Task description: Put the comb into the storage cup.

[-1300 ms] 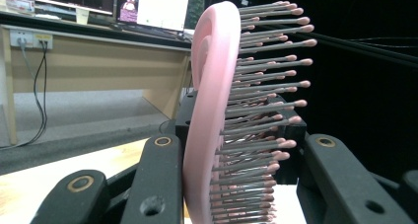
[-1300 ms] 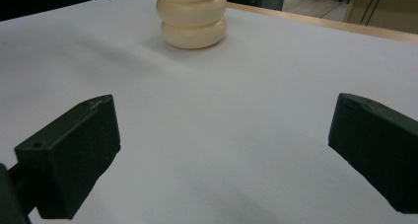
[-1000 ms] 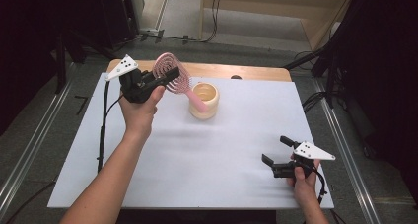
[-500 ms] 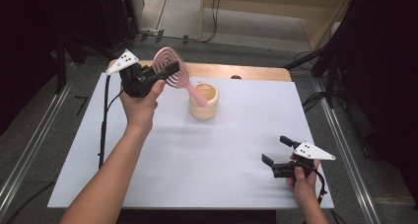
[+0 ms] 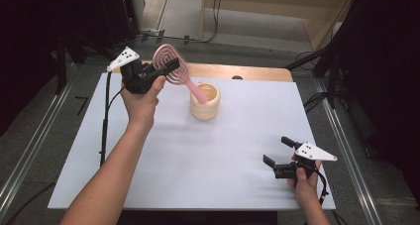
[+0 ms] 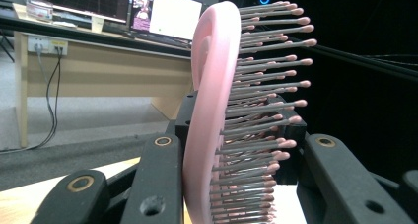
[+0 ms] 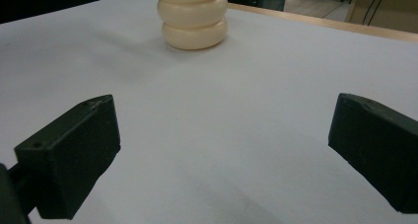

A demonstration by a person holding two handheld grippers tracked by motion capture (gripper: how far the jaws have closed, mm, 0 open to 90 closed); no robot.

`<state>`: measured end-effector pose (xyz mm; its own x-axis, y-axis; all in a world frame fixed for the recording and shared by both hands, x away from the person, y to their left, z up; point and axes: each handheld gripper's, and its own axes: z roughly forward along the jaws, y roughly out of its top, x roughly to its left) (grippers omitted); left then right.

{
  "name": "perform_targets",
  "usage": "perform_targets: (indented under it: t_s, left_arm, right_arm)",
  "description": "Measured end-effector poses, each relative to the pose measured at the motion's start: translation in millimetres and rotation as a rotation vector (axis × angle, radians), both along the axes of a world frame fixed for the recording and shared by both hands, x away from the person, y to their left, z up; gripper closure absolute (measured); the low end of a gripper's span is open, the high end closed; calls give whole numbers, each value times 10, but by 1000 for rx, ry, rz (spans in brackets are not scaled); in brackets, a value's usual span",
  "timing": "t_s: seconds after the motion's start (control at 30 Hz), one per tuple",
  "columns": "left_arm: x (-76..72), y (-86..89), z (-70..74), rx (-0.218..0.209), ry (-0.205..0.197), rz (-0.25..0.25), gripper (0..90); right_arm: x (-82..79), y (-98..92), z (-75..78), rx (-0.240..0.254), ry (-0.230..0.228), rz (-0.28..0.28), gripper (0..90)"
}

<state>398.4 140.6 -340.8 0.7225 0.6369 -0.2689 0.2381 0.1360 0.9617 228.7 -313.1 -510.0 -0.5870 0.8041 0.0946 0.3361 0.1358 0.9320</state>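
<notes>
Fingers clamped on pink brush [image 6: 217, 110], bristles plain in left gripper view

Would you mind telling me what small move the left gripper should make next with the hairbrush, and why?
Probably lower it a little further: the left gripper is clamped on the head of the hairbrush, and the handle tip already sits inside the cup but leans on its rim.

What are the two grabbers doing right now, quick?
Left gripper: shut on the pink hairbrush, whose handle dips into the cream cup.
Right gripper: open, holding nothing, low over the white table.
</notes>
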Motion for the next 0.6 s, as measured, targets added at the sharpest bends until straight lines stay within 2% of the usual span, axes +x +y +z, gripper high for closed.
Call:
perform_targets:
  t_s: [0.43, 0.6]
  left_arm:
    - [55, -28, -14, 2, -1, 23, 655]
    - [66, -45, -25, 7, -18, 45, 655]
  right_arm:
    - [1, 1, -1, 0, 1, 0, 0]
    - [1, 1, -2, 0, 2, 0, 0]
